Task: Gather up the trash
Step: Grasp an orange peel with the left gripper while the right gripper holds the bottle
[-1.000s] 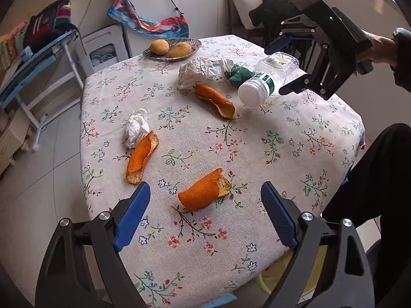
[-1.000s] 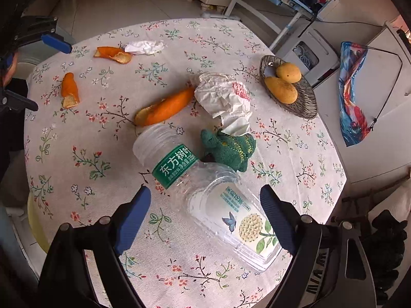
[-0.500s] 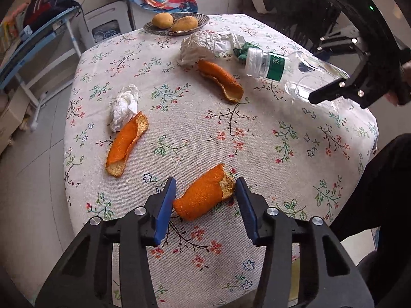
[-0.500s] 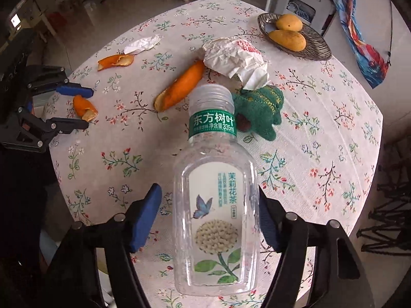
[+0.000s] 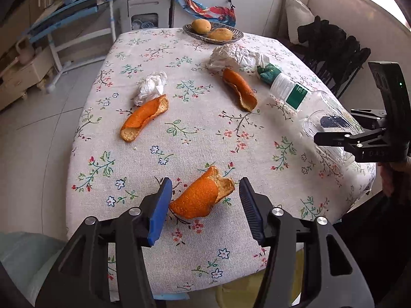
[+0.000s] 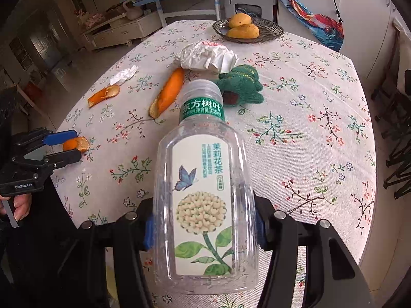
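Observation:
My left gripper (image 5: 204, 201) is open with its blue pads on either side of an orange peel (image 5: 203, 196) near the table's front edge; the peel lies on the cloth, not pinched. My right gripper (image 6: 203, 227) is shut on an empty clear plastic bottle (image 6: 203, 192) with a green band, held above the table's right side; it also shows in the left wrist view (image 5: 318, 113). Two more orange peels (image 5: 143, 118) (image 5: 240, 92), a crumpled tissue (image 5: 151, 87) and a crumpled white wrapper (image 5: 233, 56) lie on the floral tablecloth (image 5: 195, 138).
A green knitted toy (image 6: 241, 84) lies by the wrapper. A metal dish with two mangoes (image 5: 213, 32) stands at the far edge. A black folding chair (image 5: 334, 51) is to the right, a blue-framed rack (image 5: 77, 12) to the left.
My left gripper came down and forward around the near peel and its jaws narrowed. My right gripper closed on the bottle, lifted it and drew it back to the right.

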`<state>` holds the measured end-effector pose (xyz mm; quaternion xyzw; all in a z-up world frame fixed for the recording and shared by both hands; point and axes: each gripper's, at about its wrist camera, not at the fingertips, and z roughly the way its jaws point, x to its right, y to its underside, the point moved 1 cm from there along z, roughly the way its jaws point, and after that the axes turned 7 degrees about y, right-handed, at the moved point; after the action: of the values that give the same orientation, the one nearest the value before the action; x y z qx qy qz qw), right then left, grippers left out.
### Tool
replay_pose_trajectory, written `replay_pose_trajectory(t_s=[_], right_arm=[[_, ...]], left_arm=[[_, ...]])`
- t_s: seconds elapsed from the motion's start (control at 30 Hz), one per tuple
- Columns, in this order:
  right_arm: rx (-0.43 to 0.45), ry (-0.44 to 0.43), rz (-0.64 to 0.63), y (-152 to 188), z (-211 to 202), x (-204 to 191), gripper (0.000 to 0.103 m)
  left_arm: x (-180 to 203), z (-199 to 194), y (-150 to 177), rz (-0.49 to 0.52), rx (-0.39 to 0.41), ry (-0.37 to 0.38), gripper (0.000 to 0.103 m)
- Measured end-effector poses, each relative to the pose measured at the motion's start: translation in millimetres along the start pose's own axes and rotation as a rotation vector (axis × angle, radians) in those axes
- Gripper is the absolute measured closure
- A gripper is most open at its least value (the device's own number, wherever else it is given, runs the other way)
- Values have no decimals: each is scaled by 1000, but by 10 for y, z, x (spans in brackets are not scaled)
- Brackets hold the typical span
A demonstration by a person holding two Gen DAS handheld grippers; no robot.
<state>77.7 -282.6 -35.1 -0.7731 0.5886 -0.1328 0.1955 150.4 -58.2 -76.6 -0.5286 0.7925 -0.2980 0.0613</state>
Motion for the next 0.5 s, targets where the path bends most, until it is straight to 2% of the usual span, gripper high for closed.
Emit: replay_pose_trajectory(t_s=[0.07, 0.17, 0.3, 0.5], right_arm=[[10, 22, -19, -30, 37, -28, 48], [23, 12, 3, -36, 39, -4, 48], [44, -36, 50, -61, 21, 50, 48], [86, -184, 201, -1, -58, 124, 48]], left_arm=[[70, 7, 45, 37, -4, -53, 61], [98, -7, 50, 57, 6, -63, 75], [81, -42, 27, 19, 30, -33, 79], [-25, -166, 4, -96, 107, 26, 80]])
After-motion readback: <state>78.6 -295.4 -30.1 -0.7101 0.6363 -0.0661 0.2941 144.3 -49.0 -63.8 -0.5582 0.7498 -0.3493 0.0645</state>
